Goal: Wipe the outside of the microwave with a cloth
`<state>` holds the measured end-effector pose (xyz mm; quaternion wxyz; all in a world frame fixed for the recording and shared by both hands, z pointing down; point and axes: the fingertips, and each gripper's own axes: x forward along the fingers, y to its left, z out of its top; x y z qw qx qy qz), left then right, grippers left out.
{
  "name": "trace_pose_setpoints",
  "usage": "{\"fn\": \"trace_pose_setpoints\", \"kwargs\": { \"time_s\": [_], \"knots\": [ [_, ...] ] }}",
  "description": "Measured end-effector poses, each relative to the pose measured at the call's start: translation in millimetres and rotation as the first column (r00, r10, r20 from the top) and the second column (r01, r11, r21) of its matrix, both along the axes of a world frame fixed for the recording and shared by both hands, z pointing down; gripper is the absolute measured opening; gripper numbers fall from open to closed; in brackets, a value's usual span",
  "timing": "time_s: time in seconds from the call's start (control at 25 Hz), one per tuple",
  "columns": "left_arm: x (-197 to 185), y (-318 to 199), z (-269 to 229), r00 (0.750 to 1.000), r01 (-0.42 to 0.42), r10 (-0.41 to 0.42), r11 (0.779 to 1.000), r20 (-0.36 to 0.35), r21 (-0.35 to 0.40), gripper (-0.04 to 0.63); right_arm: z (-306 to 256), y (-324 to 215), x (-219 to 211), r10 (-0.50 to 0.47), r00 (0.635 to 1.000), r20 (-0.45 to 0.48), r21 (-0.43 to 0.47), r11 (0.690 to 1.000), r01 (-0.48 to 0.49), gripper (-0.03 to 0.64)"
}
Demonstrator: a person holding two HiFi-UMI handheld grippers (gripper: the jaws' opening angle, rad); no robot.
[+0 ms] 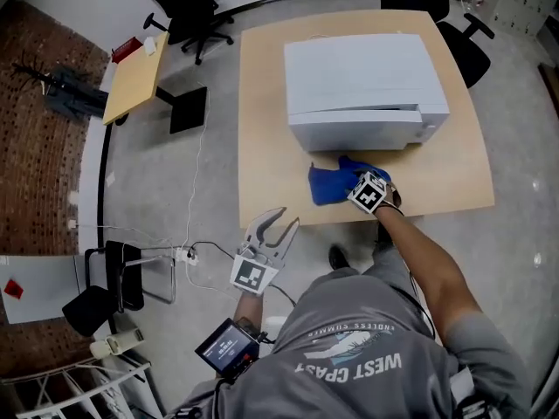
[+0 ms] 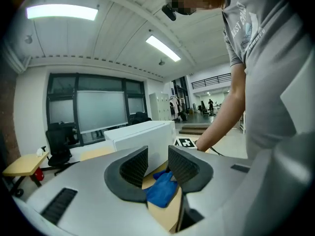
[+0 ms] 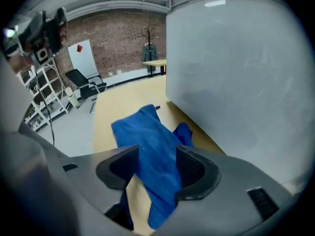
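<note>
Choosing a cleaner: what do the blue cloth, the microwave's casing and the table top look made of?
Blue cloth: soft fabric, probably microfibre; it lies rumpled. Microwave: smooth matte white casing, painted metal or plastic. Table: pale wood-look top, likely laminate.

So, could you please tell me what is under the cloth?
The cloth lies on the table, bare wood showing beside it. Whatever is directly beneath is covered. The right gripper is over it, open jaws either side.
</note>
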<state>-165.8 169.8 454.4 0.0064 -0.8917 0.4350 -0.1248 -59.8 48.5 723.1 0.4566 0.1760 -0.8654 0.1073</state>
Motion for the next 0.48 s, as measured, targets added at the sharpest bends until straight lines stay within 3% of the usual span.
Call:
{"fn": "trace_pose_setpoints", "kwargs": {
  "time_s": [0.08,0.24,0.32,0.4,0.48],
  "knots": [
    [-11,1,6,0.999,0.041,-0.041,0.998,0.004,-0.039,0.143,25,-6,-7,-0.022,0.999,-0.031,-0.026,0.999,0.021,0.233],
    [-24,-7,17,0.996,0.091,-0.091,0.993,0.008,-0.077,0.142,39,-17,-14,-0.042,0.999,-0.004,-0.022,0.999,0.042,0.231],
    [-23,-12,20,0.995,0.096,-0.096,0.992,0.003,-0.077,0.143,40,-13,-10,-0.057,0.998,0.001,-0.044,0.997,0.057,0.055],
    [-20,-16,21,0.996,0.094,-0.094,0.993,-0.005,-0.078,0.143,35,-12,-4,-0.011,1.0,0.028,-0.077,0.997,0.013,0.051],
    [-19,-19,23,0.996,0.089,-0.09,0.993,-0.012,-0.076,0.143,2,-26,4,0.083,0.989,0.119,-0.02,0.996,-0.081,0.051]
  ]
}}
